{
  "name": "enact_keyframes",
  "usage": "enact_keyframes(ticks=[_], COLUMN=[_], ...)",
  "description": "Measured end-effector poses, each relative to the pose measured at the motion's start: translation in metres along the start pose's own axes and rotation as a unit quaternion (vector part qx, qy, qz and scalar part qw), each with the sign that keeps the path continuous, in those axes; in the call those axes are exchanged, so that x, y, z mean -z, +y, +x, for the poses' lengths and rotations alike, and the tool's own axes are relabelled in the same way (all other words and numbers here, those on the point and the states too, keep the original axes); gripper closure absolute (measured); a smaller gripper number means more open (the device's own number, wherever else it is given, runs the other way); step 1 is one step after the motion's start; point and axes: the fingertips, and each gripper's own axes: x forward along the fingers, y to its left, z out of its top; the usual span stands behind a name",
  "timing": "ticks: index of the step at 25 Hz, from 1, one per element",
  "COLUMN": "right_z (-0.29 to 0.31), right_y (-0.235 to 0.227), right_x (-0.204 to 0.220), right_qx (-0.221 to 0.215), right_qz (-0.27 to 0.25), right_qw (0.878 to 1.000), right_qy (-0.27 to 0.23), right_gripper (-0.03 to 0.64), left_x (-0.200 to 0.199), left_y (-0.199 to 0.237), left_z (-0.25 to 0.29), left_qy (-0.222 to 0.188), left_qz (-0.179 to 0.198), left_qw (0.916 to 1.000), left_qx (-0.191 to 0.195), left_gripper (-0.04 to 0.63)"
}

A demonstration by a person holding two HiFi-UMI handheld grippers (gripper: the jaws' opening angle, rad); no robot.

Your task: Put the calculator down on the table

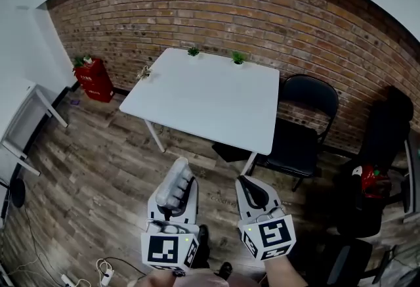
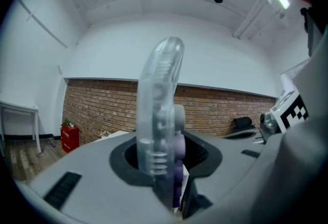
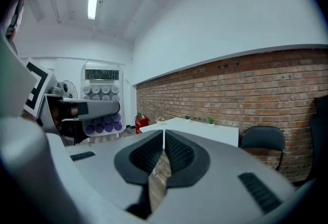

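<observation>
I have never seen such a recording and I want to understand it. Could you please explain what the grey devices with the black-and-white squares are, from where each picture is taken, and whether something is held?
There is no robot here: a person holds a two-jaw gripper in each hand. The squares are marker cubes that belong to the grippers.

The head view comes from a camera on the person's head, looking down. The left gripper and the right gripper show at its bottom. The other two pictures come from a camera riding on each gripper, looking along its jaws.

The left gripper is closed on a clear calculator with purple keys, held upright. The right gripper's jaws are together with nothing between them.

Ahead, by a brick wall, stands a white table with small plants on it. The calculator is not on it yet.
</observation>
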Motion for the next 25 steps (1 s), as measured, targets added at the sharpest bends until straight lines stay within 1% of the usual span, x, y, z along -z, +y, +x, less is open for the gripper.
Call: enact_keyframes(ticks=[5, 10, 13, 17, 25], right_z=[0.065, 0.108, 0.123, 0.142, 0.161], right_y=[-0.004, -0.006, -0.010, -0.016, -0.045], right_x=[-0.029, -0.056, -0.066, -0.072, -0.060], right_qx=[0.010, 0.025, 0.035, 0.038, 0.055], right_qz=[-0.005, -0.017, -0.024, -0.032, -0.016], right_qw=[1.000, 0.999, 0.999, 0.999, 0.998], right_qy=[-0.008, -0.021, -0.022, -0.017, -0.006], right_gripper=[0.607, 0.611, 0.612, 0.612, 0.612], left_x=[-0.017, -0.034, -0.038, -0.033, -0.009], left_y=[0.049, 0.085, 0.096, 0.104, 0.105], left_z=[0.049, 0.085, 0.101, 0.119, 0.149], left_qy=[-0.012, -0.024, -0.026, -0.020, 0.011], left_qz=[0.001, 0.004, 0.004, -0.007, -0.017], left_qw=[0.9999, 0.9995, 0.9993, 0.9992, 0.9988], left_qx=[0.006, 0.018, 0.027, 0.034, 0.045], left_gripper=[0.459, 0.459, 0.459, 0.459, 0.459])
